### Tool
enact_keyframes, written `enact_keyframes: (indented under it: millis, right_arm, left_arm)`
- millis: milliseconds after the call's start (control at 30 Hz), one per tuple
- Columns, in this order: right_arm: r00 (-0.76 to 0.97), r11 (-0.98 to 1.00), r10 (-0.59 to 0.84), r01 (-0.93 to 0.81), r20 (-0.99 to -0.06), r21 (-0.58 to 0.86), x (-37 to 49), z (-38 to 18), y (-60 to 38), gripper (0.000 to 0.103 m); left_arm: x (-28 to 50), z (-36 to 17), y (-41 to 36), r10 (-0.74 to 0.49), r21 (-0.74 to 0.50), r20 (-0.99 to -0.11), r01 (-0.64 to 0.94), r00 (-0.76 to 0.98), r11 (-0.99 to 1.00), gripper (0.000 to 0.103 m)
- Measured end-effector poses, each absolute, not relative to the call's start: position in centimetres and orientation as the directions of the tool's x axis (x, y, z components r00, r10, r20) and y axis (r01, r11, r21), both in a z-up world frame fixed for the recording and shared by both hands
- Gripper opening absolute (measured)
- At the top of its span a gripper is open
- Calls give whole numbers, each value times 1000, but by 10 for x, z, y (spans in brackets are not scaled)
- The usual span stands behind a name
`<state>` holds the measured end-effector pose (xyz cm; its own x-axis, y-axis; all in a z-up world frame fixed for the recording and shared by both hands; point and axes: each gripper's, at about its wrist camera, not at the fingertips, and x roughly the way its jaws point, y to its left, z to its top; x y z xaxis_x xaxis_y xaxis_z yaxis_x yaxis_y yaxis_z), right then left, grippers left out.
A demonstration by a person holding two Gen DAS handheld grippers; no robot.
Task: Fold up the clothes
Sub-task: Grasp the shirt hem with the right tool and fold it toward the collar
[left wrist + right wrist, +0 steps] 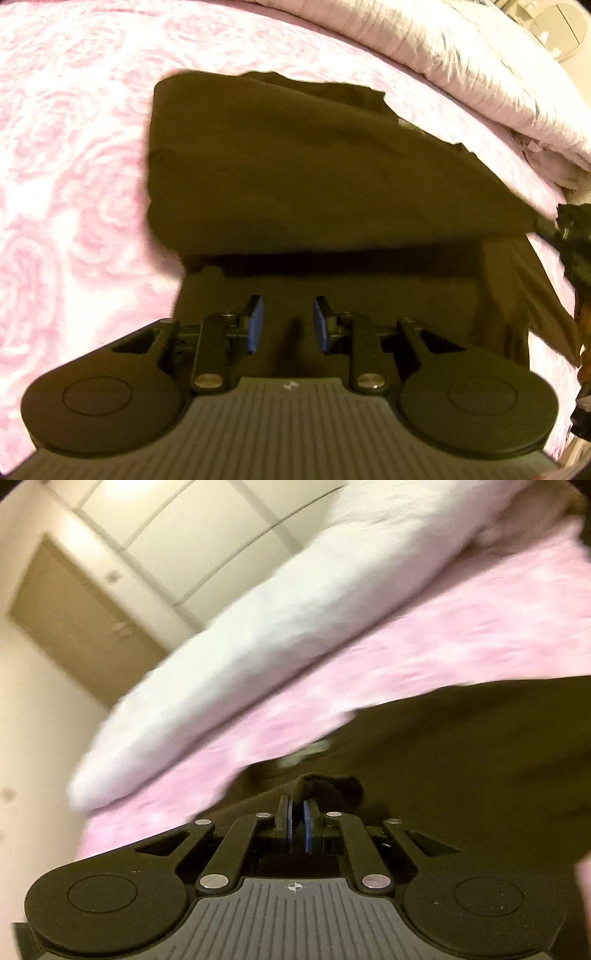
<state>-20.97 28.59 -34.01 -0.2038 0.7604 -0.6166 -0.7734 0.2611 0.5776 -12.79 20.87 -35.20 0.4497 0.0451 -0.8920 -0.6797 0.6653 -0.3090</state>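
One dark olive-brown cloth garment (295, 177) lies partly folded on a pink rose-patterned bedspread (74, 147). The right gripper (299, 805) pinches a bunched edge of it between narrow blue pads; the left gripper (288, 325) hovers above it, spread wide, holding nothing. A white crumpled duvet (461, 59) lies beyond.

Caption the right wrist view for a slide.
Right gripper shut on a bunched edge of the dark garment, lifting it over the pink bedspread beside a white duvet.
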Motion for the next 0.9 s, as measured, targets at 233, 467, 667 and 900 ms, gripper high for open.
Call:
enact_keyframes:
  millis: [233,467,667,900]
  right_arm:
    - [-129,410,689,-742,-714,530,-163,-391,271,8]
    - [-54,418,709,-771,-703,481,-156,-370,261,8]
    - [-71,484,627,-744,-775,460,-147,-392,247,8]
    - [-43,566,537,-722,-843,397,-134,-392,238,8]
  left_arm:
    - [-111,-365,196,55,-253,-910,-657,411,710,24]
    - [-108,-366,193,74,-216,-921,-659,382,721,24]
    - [-104,-367,185,78,-199,-925,-648,373,735,24]
    - [-96,-358,176,67,-198,-924,-618,378,761,24]
